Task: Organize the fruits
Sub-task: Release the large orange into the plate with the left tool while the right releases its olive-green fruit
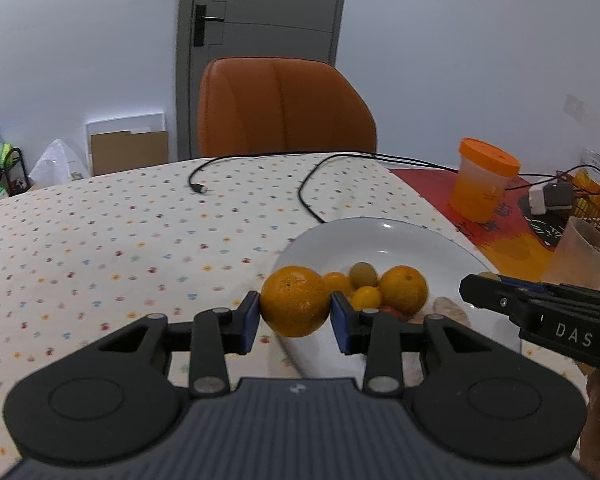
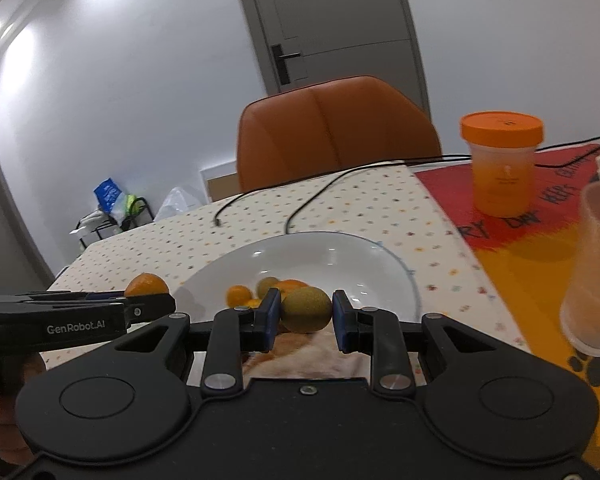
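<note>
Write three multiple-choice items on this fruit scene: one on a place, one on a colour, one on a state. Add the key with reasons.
1. Where does the white bowl sit?
A. on the dotted tablecloth
B. on the chair
C. on the floor

2. What colour is the lid of the jar?
A. blue
B. orange
C. green

3. What does the right hand-held gripper hold?
A. nothing
B. a cable
C. a kiwi

Key: 1 A, the bowl rests on the dotted cloth in both views. 2 B, the lid is plainly orange. 3 C, the brown-green kiwi sits between its blue pads, while the left hand-held gripper clamps an orange.
</note>
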`<state>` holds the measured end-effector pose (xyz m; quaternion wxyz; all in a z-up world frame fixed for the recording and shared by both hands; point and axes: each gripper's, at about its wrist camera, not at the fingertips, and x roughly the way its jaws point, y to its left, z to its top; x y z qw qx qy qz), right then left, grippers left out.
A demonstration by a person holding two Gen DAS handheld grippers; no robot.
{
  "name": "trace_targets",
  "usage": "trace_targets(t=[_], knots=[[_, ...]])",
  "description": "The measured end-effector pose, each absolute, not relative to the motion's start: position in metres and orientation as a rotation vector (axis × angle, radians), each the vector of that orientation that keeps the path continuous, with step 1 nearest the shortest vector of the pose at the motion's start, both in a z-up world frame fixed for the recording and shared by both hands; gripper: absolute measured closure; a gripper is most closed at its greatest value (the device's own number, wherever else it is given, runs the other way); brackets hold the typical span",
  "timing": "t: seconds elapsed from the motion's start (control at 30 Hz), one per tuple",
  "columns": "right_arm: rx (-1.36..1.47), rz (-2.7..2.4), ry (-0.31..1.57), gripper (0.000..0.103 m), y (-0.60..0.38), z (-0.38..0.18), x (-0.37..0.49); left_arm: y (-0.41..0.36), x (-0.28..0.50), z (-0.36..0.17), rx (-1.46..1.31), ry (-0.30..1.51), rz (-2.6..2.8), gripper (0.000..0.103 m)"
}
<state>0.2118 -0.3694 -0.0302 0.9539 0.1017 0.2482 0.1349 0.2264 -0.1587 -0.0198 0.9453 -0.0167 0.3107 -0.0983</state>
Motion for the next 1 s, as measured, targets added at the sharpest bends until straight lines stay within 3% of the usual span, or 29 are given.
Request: trace_targets(t=[0.57, 0.67, 0.73, 1.0], knots=[[0.224, 0.201, 0.506, 0.076, -0.392, -0.036, 0.219, -0.155, 0.226, -0.019, -0.032, 0.636, -0.168, 0.063], [0.236, 0.182, 0.516, 0.066, -0.392, -0.036, 0.221, -0.149, 0.225, -0.018, -0.038, 0.635, -0.153, 0.062], [0.224, 0.19, 0.507, 0.048, -0.389, -0.036, 0.218, -0.146, 0.224, -0.017, -0.041, 0.634, -0.147, 0.062], [0.195, 0.218, 0.514, 0.045, -0.377, -0.034, 0.207, -0.14, 0.217, -0.017, -0.044, 0.634, -0.139, 0.059]])
